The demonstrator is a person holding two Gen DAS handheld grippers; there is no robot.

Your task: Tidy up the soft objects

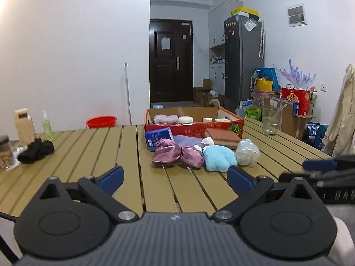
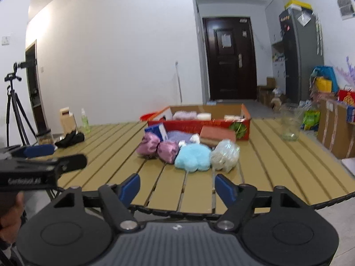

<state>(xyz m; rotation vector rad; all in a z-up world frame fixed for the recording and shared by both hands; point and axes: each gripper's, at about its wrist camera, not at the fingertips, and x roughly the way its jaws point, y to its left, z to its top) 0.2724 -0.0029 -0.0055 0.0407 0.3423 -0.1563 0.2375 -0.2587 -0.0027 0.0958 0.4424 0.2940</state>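
A pile of soft things lies mid-table: a pink satin bow (image 1: 177,156) (image 2: 158,147), a light blue plush (image 1: 219,158) (image 2: 193,157), a clear bag of stuffing (image 1: 247,152) (image 2: 225,155), a lilac cloth (image 1: 186,140), a brown sponge (image 1: 221,137) (image 2: 217,135) and a blue tissue pack (image 1: 158,137). Behind them stands a red cardboard box (image 1: 193,127) (image 2: 199,124) holding several soft items. My left gripper (image 1: 175,178) is open, empty, short of the pile. My right gripper (image 2: 177,187) is open at the table's near edge, also empty.
A black cloth (image 1: 36,150) (image 2: 71,139), a green spray bottle (image 1: 47,125), a carton and a jar sit at the table's left end. A glass jar (image 1: 271,120) (image 2: 289,124) stands to the right. A tripod (image 2: 15,106) stands on the floor at left.
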